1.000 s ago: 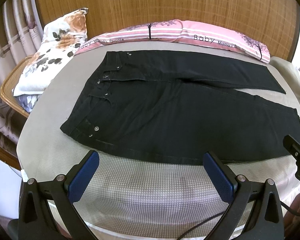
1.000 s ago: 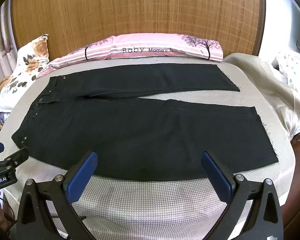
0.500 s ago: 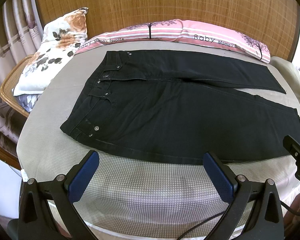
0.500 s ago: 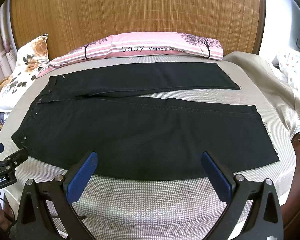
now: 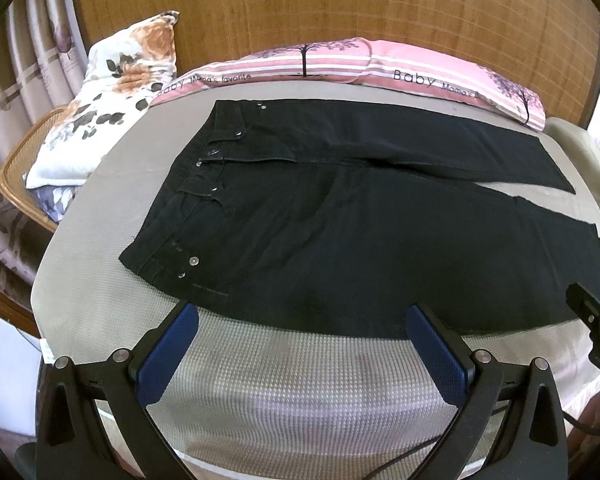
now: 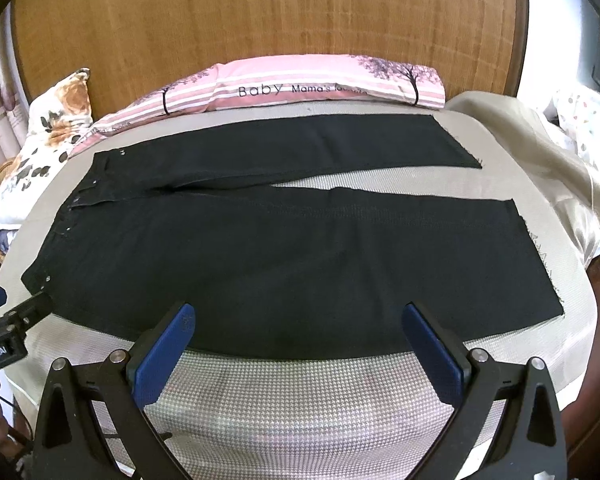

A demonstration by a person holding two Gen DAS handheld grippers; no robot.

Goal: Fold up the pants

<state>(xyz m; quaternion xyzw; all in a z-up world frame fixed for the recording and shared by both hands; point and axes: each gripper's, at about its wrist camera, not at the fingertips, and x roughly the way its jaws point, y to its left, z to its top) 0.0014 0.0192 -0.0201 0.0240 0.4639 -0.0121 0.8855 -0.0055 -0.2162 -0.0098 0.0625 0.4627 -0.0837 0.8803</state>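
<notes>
Black pants (image 5: 340, 216) lie flat on the bed (image 5: 284, 392), legs parted in a V, ready for folding; the left gripper (image 5: 300, 344) and right gripper (image 6: 296, 340) hover spread at the near hem, holding nothing

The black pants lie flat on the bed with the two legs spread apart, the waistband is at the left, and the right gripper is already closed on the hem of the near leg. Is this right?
One detail is wrong. The right gripper is open and holds nothing: the right wrist view shows its fingers wide apart, short of the near edge of the black pants. The pants lie flat on the bed, legs apart, waistband at left.
</notes>
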